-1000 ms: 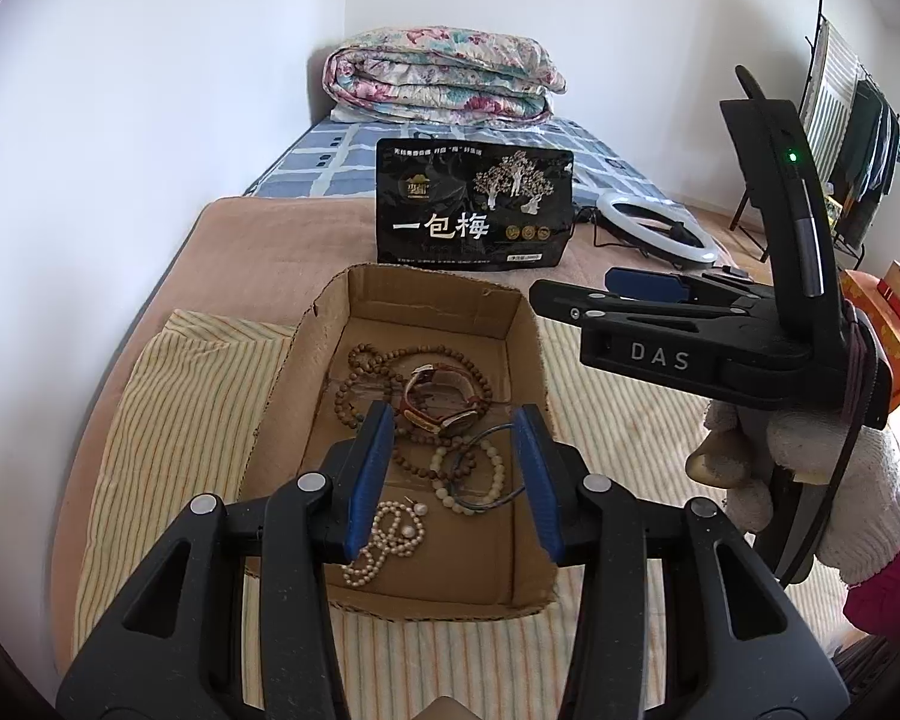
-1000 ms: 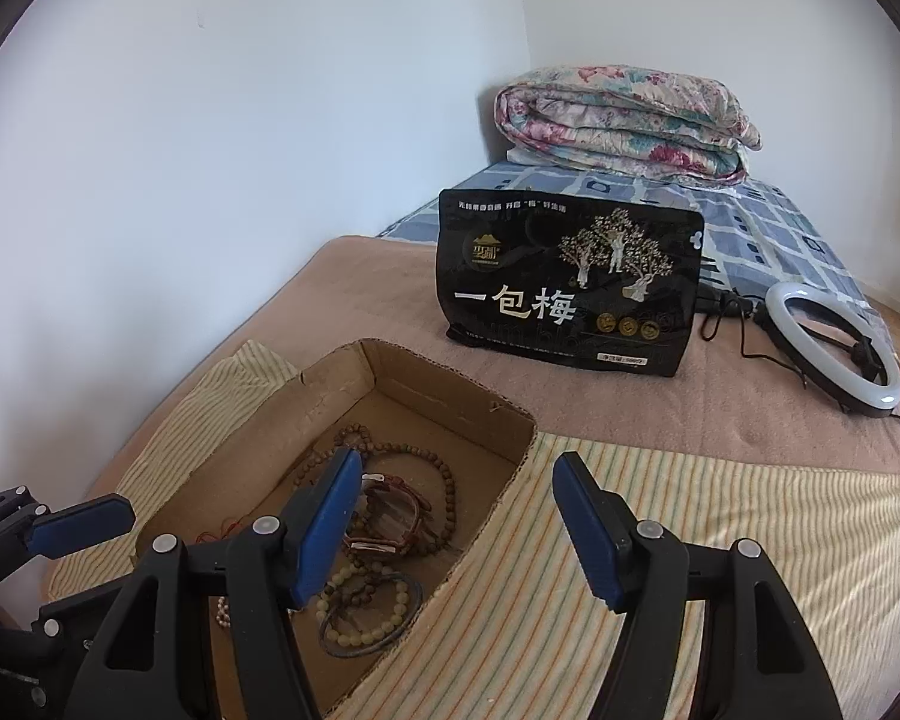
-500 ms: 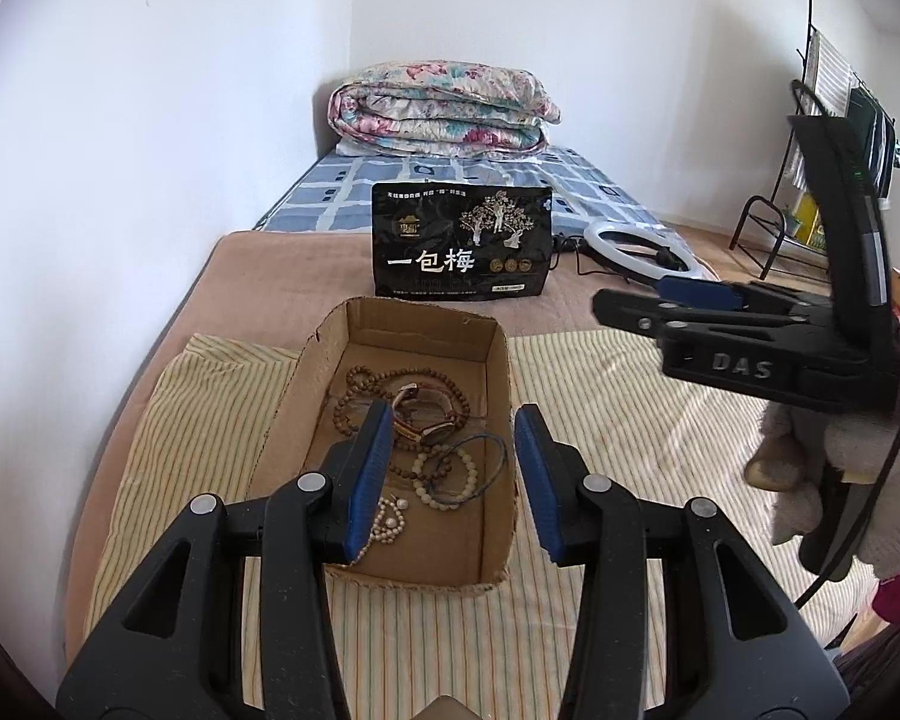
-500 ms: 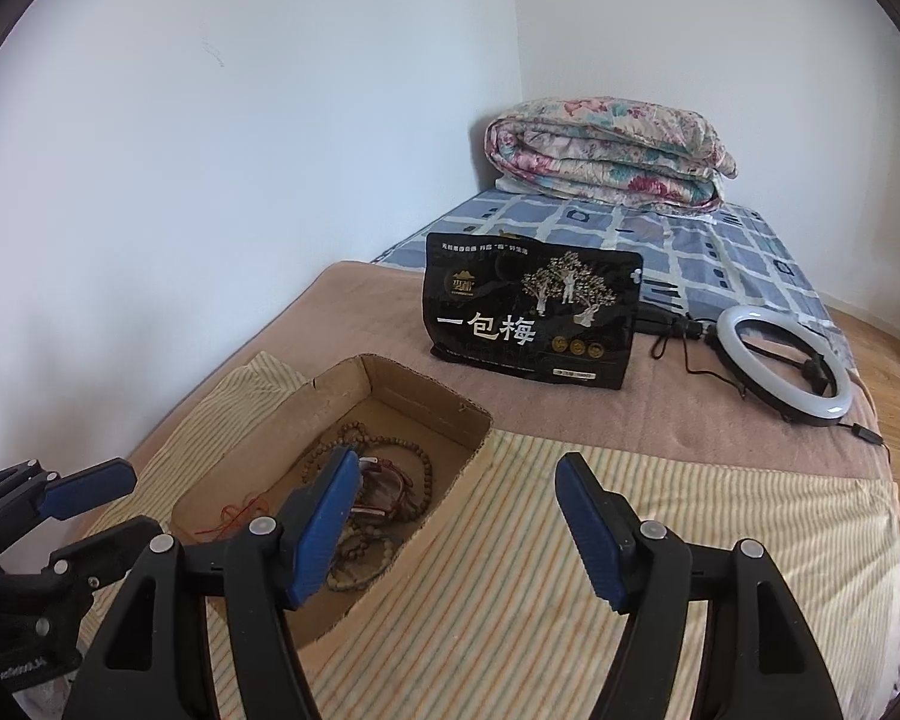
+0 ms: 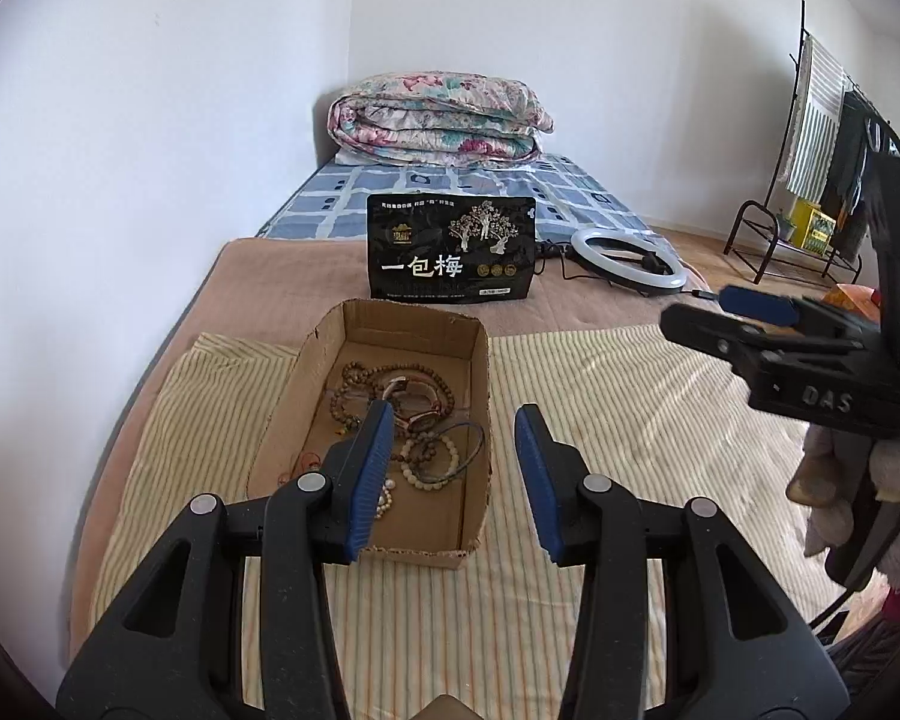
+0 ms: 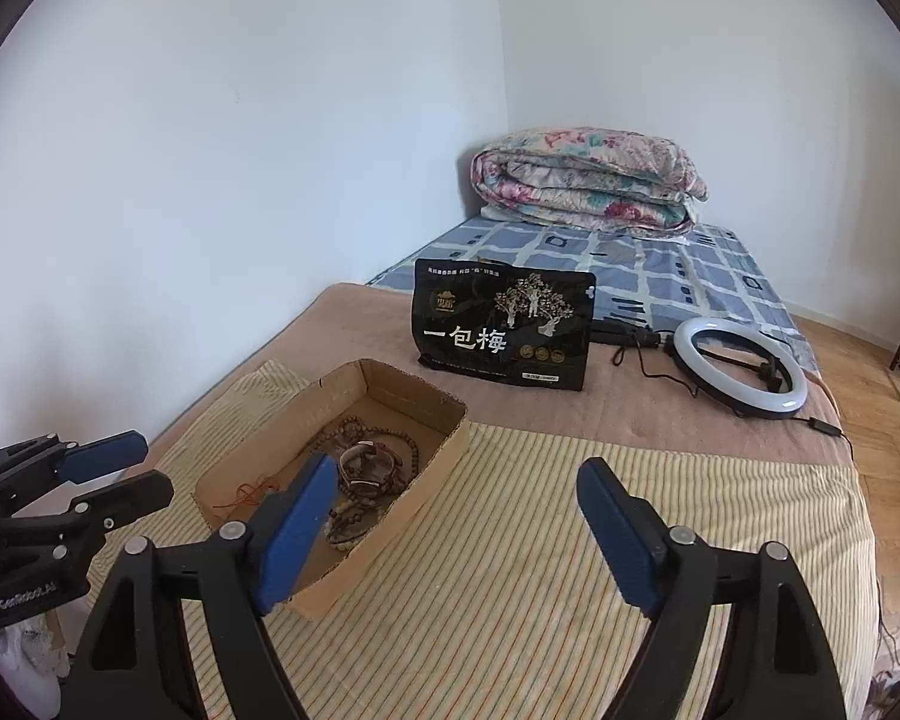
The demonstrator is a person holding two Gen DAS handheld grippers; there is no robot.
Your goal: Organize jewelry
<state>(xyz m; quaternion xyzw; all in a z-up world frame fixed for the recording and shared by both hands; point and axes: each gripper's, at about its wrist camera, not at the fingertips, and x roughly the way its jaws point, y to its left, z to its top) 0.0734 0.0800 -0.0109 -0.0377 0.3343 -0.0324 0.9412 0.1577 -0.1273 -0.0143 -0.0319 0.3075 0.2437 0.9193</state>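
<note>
— Looking along our left tool (image 5: pixel 450 468), what did we see between its blue pads?

— We saw nothing there. Its jaws stood partly apart and empty, above the near end of the cardboard box (image 5: pixel 477 360). We held no jewelry with it.

— And our right tool (image 6: pixel 456 516)?

— Its jaws were opening, and they were also empty. One pad stood over the box edge, the other over the striped cloth (image 6: pixel 570 570). In the left view we saw this tool from the side, at the right edge, in a hand with a white glove (image 5: pixel 840 480).

— Where was the jewelry?

— All of it lay inside the box, on the bottom. At the far part there was a long strand of dark wooden beads (image 5: pixel 354 372) and, touching it, a watch (image 5: pixel 417 387) with a brown strap. Nearer to us lay a bracelet of pale beads (image 5: pixel 429 459) with a thin dark ring around it, and a small string of white pearls (image 5: pixel 384 495), partly hidden by the left pad. Near the left wall of the box we noticed a thin red cord (image 6: pixel 255 489).

— What stood around the box?

— The box sat on the striped cloth, which covered a brown blanket (image 5: pixel 282 282) on the bed. Behind the box, well apart from it, a black bag (image 5: pixel 450 252) with white characters stood upright. Beside the bag lay a white ring light (image 5: pixel 627 258) with its cable. At the far end of the bed, against the wall, we saw a folded flowered quilt (image 5: pixel 438 120).
</note>
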